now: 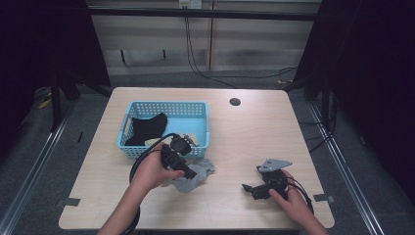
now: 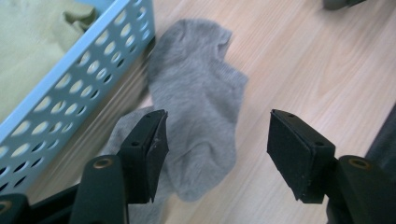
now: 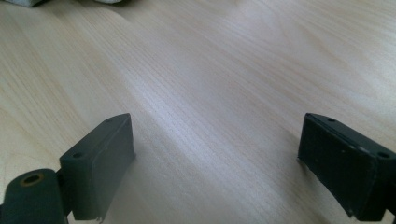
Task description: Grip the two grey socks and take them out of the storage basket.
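A grey sock [image 1: 201, 172] [image 2: 196, 88] lies flat on the wooden table, just in front of a light blue basket [image 1: 164, 105] [image 2: 70, 93]. My left gripper [image 1: 193, 173] [image 2: 217, 154] hangs over the sock with its jaws open and nothing pressed between them; the sock lies below the left jaw and the gap. Over bare wood at the front right, my right gripper [image 1: 248, 188] [image 3: 217, 158] stands open with nothing between its jaws.
The basket holds a black garment [image 1: 147, 128] and a pale yellow cloth [image 1: 193, 138] [image 2: 32, 42]. A round cable hole [image 1: 235, 102] sits in the table's far side. Cables trail from both grippers toward the front edge.
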